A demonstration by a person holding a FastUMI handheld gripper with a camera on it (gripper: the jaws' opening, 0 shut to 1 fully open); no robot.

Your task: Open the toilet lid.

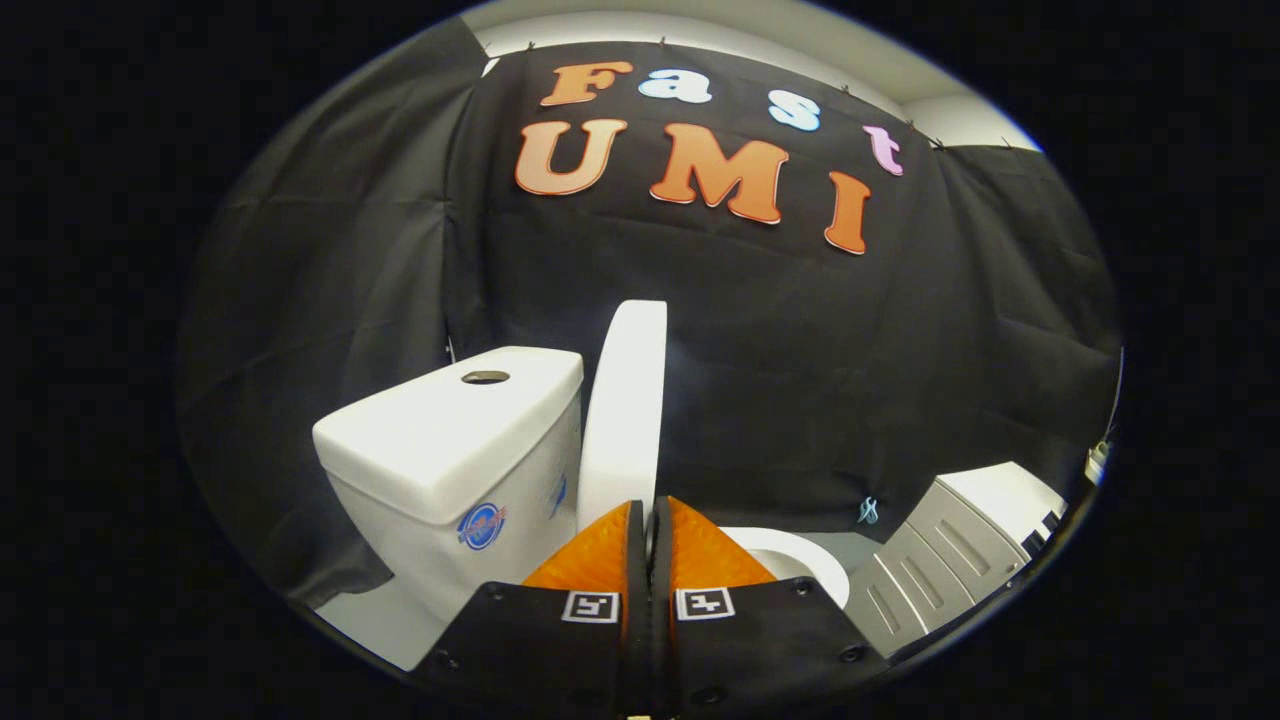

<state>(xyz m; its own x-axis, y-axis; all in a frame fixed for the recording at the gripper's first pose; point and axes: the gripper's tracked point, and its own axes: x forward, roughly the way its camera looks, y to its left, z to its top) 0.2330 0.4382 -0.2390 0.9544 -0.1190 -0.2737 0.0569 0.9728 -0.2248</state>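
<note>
1. Black cloth [820,380] was seen draped as the backdrop behind a white toilet, with pale wall visible above the cloth.
2. A white cistern [450,440] was seen ahead and to the left of the fingers, with a round flush button [485,377] set in its top and a small sticker on its front face.
3. The toilet lid [628,400] was found already raised, standing edge-on and nearly upright just beside the cistern; whether it touched the cistern could not be told.
4. The gripper [650,520] was seen with its fingers pressed together, only a thin dark seam being left between them. The tips were placed at the lower edge of the raised lid. Whether that edge was pinched or merely stood behind the tips could not be told.
5. A curved part of the seat rim [790,552] was seen lying flat just beyond the fingers on the right, uncovered by the lid.
6. A grey and white cabinet-like unit [950,550] was seen well apart, further right.
7. The lift itself was judged to be essentially done, the step in hand being the settling of the lid in its upright rest.
8. The next move was judged to call for a check that the lid would stand unaided, followed by a slow withdrawal straight back, so that the lid would not be dragged forward and dropped onto the seat.
</note>
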